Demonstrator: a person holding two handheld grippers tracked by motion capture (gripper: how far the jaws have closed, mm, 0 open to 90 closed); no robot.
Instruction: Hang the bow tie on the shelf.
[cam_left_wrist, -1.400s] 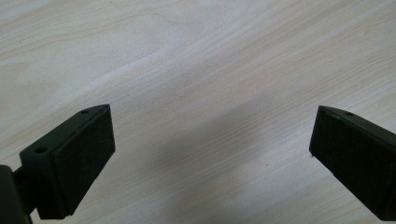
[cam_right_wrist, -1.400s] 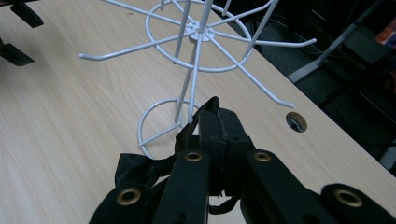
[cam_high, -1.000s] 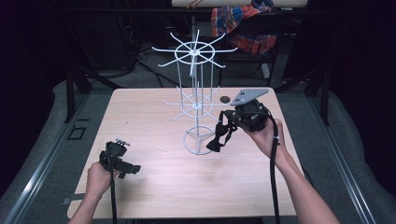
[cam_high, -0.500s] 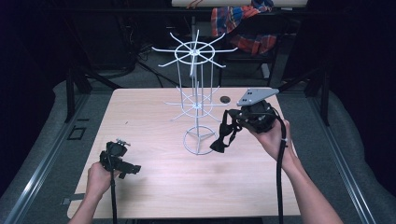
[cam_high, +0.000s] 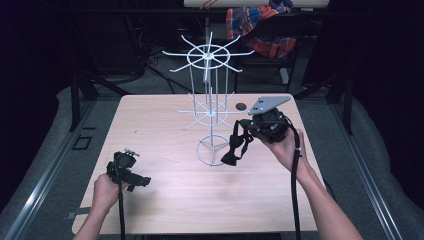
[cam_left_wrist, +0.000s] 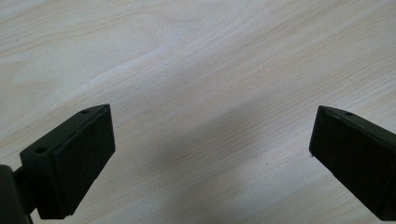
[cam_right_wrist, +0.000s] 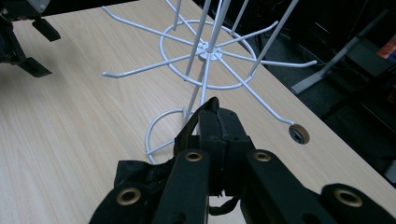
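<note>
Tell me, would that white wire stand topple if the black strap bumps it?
Possibly. The wire stand looks tall, thin and light on a small ring base, so a nudge high up might tip it. The black strap, hanging limp from the right gripper, probably pushes little.

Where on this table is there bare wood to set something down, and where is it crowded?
Bare wood lies along the near edge of the table between the left gripper and the right forearm, and in the far-left corner, left of the white wire rack. It is crowded around the rack's ring base, where the right gripper holds a black strap.
</note>
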